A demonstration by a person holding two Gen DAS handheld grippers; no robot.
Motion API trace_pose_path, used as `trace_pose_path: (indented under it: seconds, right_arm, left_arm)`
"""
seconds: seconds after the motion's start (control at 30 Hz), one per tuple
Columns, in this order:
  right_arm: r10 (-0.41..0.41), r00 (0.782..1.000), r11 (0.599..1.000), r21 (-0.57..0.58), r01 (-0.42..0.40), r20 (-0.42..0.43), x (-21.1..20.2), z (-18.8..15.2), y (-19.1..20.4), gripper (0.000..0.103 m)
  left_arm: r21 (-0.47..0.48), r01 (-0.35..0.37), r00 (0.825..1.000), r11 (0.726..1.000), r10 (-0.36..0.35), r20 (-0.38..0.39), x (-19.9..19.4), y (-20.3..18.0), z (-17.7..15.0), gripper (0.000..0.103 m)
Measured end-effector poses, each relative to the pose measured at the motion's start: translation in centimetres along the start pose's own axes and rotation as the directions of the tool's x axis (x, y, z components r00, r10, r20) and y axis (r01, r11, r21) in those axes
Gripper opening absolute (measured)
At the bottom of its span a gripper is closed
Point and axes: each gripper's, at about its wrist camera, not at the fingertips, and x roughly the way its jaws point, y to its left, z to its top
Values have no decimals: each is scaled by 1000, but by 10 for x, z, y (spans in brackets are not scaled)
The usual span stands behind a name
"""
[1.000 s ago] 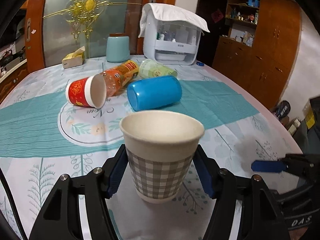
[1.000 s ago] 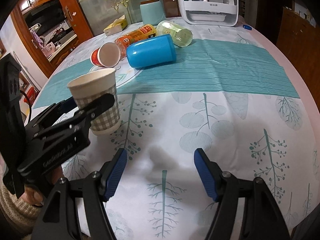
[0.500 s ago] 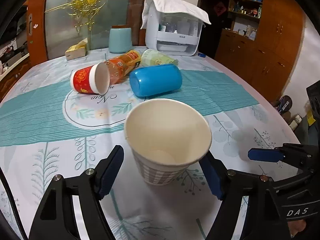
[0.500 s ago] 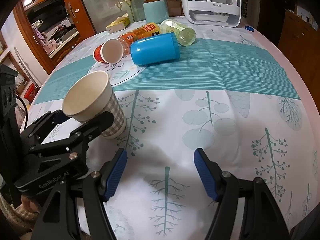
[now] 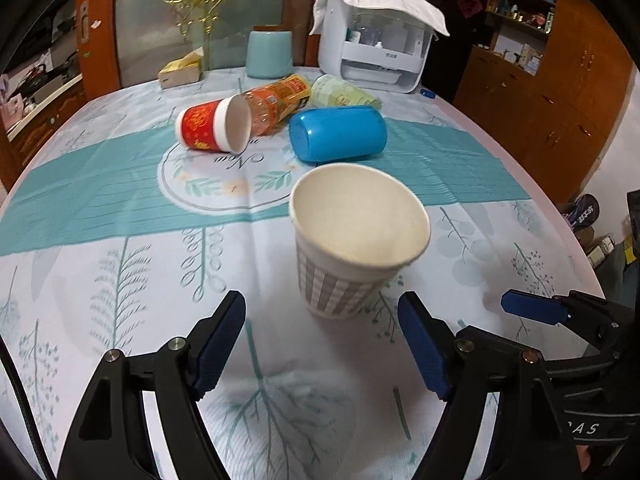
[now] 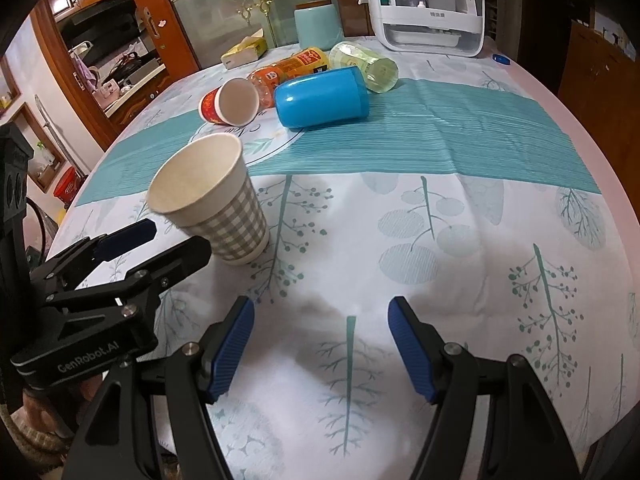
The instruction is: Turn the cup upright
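Your left gripper has released and backed off; its jaws stand apart, as do the right gripper's. On the cloth-covered tabletop, the checked paper cup stands mouth-up, so this flip looks complete. Smooth blue cup lies sideways.

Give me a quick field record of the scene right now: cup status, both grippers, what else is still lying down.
checked paper cup: standing upright, mouth up, on the tablecloth
left gripper: open, clear of the cup
right gripper: open, holding nothing
red paper cup: on its side
blue plastic cup: on its side
orange bottle: lying down
pale green bottle: lying down
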Motion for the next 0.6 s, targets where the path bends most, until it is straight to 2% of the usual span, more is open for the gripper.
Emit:
trace_pose_path:
  seconds: [0.33,0.43,0.6]
  right_arm:
    - [14,998,1000,-2,-14,56,-29,-14,12,70]
    - [11,997,1000,-6,-11,74,-37,-17,15,70]
    - [-1,994,1000,-6,2,109,-51,-21,20,70]
  left_arm:
    - [-78,-38,999,996,37,-4,-37,1,-12,78]
    - [-91,-69,998,993,67,-18,-45,2,-15,83]
    - [-100,-99,995,990,96,-36,-57,1,-20,84]
